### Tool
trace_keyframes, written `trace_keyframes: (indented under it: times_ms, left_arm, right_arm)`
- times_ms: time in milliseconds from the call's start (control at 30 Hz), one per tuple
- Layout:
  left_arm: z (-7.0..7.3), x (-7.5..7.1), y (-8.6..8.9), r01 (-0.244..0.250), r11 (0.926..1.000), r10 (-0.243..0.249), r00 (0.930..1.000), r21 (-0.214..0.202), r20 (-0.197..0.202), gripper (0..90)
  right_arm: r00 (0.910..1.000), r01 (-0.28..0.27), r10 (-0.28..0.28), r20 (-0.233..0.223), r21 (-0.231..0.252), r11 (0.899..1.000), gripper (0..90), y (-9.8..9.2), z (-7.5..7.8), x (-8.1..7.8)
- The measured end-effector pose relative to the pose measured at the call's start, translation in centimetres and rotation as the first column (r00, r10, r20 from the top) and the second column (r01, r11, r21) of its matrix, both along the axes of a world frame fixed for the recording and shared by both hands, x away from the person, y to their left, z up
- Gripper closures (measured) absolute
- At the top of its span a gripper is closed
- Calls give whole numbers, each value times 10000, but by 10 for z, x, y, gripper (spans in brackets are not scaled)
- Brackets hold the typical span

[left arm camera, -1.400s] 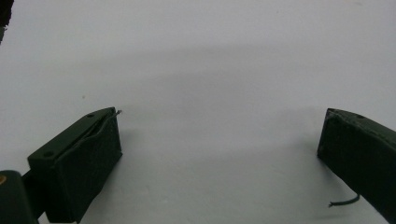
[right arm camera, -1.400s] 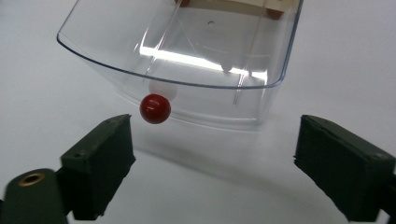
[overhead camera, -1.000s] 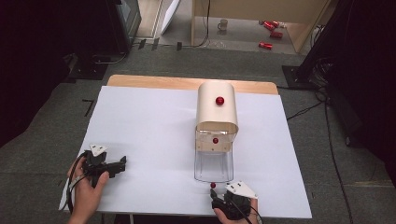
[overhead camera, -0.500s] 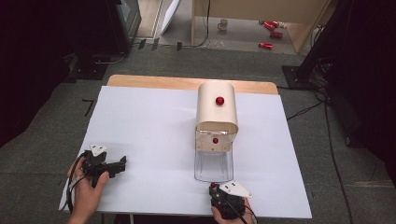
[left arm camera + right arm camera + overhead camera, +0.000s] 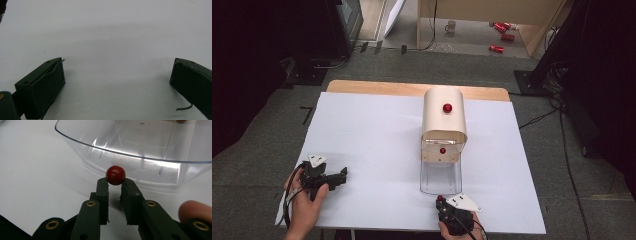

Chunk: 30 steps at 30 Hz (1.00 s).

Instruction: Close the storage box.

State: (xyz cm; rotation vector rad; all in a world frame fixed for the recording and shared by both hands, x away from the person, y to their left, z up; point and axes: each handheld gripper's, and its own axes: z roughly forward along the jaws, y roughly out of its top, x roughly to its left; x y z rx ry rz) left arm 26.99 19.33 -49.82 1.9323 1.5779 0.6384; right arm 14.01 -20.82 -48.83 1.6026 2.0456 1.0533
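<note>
A small red ball (image 5: 115, 175) sits between the tips of my right gripper (image 5: 115, 182), whose jaws have just been closing and now pinch it just above the white table. It is right in front of the rim of a clear plastic tray (image 5: 140, 152). In the high view my right gripper (image 5: 442, 204) is at the near table edge, with the red ball (image 5: 441, 199) at its tip, below the clear tray (image 5: 440, 177). My left gripper (image 5: 343, 175) rests at the near left. Its jaws stand wide apart over bare white table, left gripper (image 5: 117, 75).
A cream rounded box (image 5: 444, 117) with a red knob (image 5: 447, 107) on top stands mid-table behind the tray, with a second red ball (image 5: 442, 150) at its front opening. The white table (image 5: 372, 130) spreads between the two hands. Cables and red cans lie on the floor beyond.
The right gripper's jaws have closed onto the red ball in front of the tray. The left hand and its gripper have stayed where they were.
</note>
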Motion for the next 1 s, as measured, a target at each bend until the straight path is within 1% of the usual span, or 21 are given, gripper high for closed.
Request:
trace_keyframes:
  times_ms: [267,467,567,667,700,767,833,867,900,933,967,1000]
  left_arm:
    - [0,0,0,1,10000,-1,10000,5,2,0]
    - [0,0,0,2,10000,-2,10000,7,2,0]
    - [0,0,0,1,10000,-1,10000,8,3,0]
    - [0,0,0,0,10000,0,10000,7,1,0]
    - [0,0,0,1,10000,-1,10000,7,1,0]
    - [0,0,0,0,10000,0,10000,5,4,0]
    - [0,0,0,1,10000,-1,10000,6,3,0]
    - [0,0,0,-1,10000,1,10000,4,1,0]
    - [0,0,0,2,10000,-2,10000,6,-1,0]
    - [0,0,0,2,10000,-2,10000,6,-1,0]
    - [0,0,0,2,10000,-2,10000,8,-1,0]
    - [0,0,0,2,10000,-2,10000,8,-1,0]
  right_arm:
    - [9999,4,-5,135,23,10000,803,-1,6,1]
    - [9996,-17,16,281,37,10000,807,-3,14,6]
    - [9992,-53,52,402,8,10000,807,-3,20,13]
    - [9991,-39,40,427,-5,10000,807,-3,21,16]
    - [9989,-32,35,465,-58,10000,807,-3,23,20]
    - [9990,-26,29,456,-56,10000,807,-3,23,22]
    - [9989,-18,19,464,-16,10000,807,-4,24,29]
    - [9989,-18,19,464,-16,10000,807,-4,24,29]
    - [9991,-4,3,424,37,10000,806,-5,25,34]
    - [9991,-4,3,424,37,10000,806,-5,25,34]
    - [9992,32,-34,400,60,10000,806,-5,25,40]
    - [9992,32,-34,400,60,10000,806,-5,25,40]
